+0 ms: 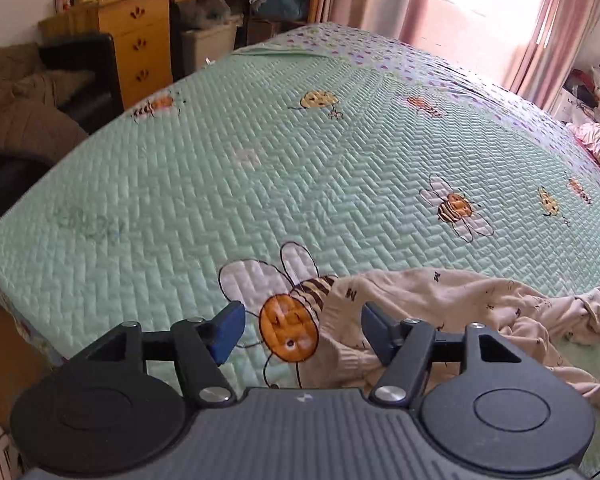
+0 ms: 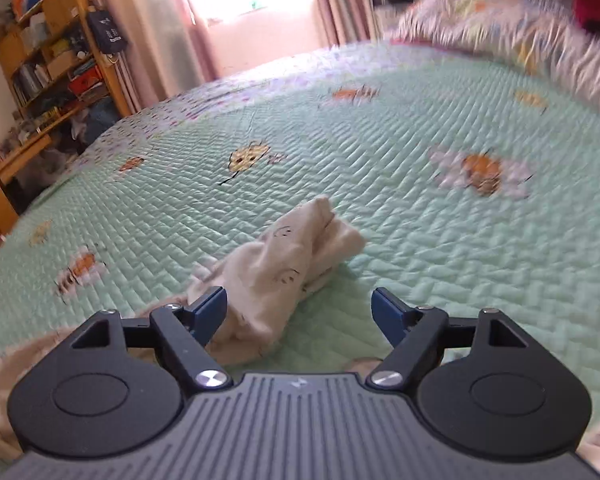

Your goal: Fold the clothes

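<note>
Across the bed's green bee-print quilt (image 1: 260, 168) a crumpled beige garment (image 1: 460, 312) lies near the front edge. Both left tongs (image 1: 303, 330) and right tongs (image 2: 299, 314) gape wide, seemingly gripping nothing, though cloth lies between them.

The quilted bedspread (image 1: 188, 184) is mint green with a herringbone stitch, scattered with orange-and-brown striped bees with white wings, and turns lilac-dotted at its far edge. The crumpled cotton garment (image 1: 460, 308) lying near is cream with small dark prints. Pink curtains (image 1: 540, 32) hang beyond; the wooden drawer unit (image 1: 140, 44) is honey yellow.
</note>
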Demonstrator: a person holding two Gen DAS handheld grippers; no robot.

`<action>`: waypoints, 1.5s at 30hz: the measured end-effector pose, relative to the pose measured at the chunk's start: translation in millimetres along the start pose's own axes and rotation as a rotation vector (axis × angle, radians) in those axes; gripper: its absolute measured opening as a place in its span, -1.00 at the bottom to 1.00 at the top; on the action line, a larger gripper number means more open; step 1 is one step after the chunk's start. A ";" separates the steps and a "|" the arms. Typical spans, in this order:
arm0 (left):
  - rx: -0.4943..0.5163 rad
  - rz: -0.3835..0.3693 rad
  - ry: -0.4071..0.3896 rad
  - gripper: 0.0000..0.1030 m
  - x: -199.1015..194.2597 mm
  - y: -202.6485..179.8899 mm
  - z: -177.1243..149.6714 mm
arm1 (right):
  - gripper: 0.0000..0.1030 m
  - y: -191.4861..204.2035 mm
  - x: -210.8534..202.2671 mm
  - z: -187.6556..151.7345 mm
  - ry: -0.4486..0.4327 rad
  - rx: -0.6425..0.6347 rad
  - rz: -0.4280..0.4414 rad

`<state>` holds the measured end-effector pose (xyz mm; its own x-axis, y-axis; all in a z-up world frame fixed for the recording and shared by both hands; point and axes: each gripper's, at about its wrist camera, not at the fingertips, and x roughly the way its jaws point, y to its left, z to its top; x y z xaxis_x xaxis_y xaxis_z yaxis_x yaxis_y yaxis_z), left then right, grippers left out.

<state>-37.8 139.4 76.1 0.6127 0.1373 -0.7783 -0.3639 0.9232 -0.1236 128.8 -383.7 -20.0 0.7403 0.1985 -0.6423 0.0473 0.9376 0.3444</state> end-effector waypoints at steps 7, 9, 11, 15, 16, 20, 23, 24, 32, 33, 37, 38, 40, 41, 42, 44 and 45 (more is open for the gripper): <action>0.010 -0.021 0.070 0.30 26.4 -25.2 -0.8 | -0.66 40.8 72.6 21.8 0.064 -0.192 -0.100; 0.024 -0.023 0.079 0.30 30.4 -32.2 -2.1 | -0.81 50.7 72.4 32.0 0.023 -0.237 -0.075; 0.038 -0.031 0.072 0.30 29.0 -38.7 -1.8 | -0.82 53.5 52.8 48.7 -0.090 -0.244 0.015; 0.063 -0.054 0.043 0.31 22.5 -49.6 -0.5 | -0.81 23.3 -35.3 75.6 -0.439 -0.223 0.200; 0.071 -0.061 0.043 0.31 23.1 -52.3 -1.3 | -0.81 10.9 -53.2 75.0 -0.487 -0.236 0.196; 0.105 -0.086 0.055 0.32 28.4 -63.6 -5.6 | -0.30 -57.0 -60.7 52.8 -0.281 -0.232 0.022; 0.125 -0.087 0.076 0.32 36.2 -71.3 -8.7 | -0.26 -120.4 -56.4 13.0 -0.078 -0.101 -0.202; 0.128 -0.083 0.077 0.32 38.7 -72.9 -8.3 | -0.25 -138.1 -61.5 -0.2 -0.055 -0.039 -0.265; 0.126 -0.020 -0.003 0.41 60.1 -76.7 26.0 | -0.25 -157.7 -120.4 -53.6 -0.225 0.289 -0.094; 0.127 -0.006 -0.008 0.47 68.0 -77.6 33.0 | -0.25 -150.4 -118.8 -54.8 -0.230 0.301 -0.048; 0.117 0.005 0.094 0.52 113.4 -77.9 50.4 | -0.24 -107.6 -103.2 -54.6 -0.219 0.252 0.064; 0.125 0.020 0.121 0.52 124.2 -78.9 48.8 | -0.24 -97.9 -99.9 -54.9 -0.211 0.234 0.083; 0.139 0.043 0.171 0.51 144.4 -80.3 45.2 | -0.24 -79.9 -94.1 -56.8 -0.196 0.197 0.109; 0.134 0.033 0.185 0.51 150.2 -79.9 42.7 | -0.23 -73.0 -92.3 -58.6 -0.191 0.181 0.112; 0.131 0.015 0.196 0.51 153.8 -80.0 40.2 | -0.23 -68.2 -90.6 -59.6 -0.183 0.168 0.110; 0.127 -0.022 0.217 0.43 160.3 -80.5 35.6 | -0.23 -61.3 -86.5 -60.9 -0.166 0.152 0.102; 0.126 -0.039 0.225 0.27 161.5 -81.4 34.3 | -0.23 -60.6 -85.0 -62.2 -0.158 0.154 0.100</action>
<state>114.8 98.7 -18.4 0.4476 0.0301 -0.8937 -0.2439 0.9657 -0.0897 21.3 -439.6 -28.8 0.8414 0.2298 -0.4891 0.0613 0.8586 0.5090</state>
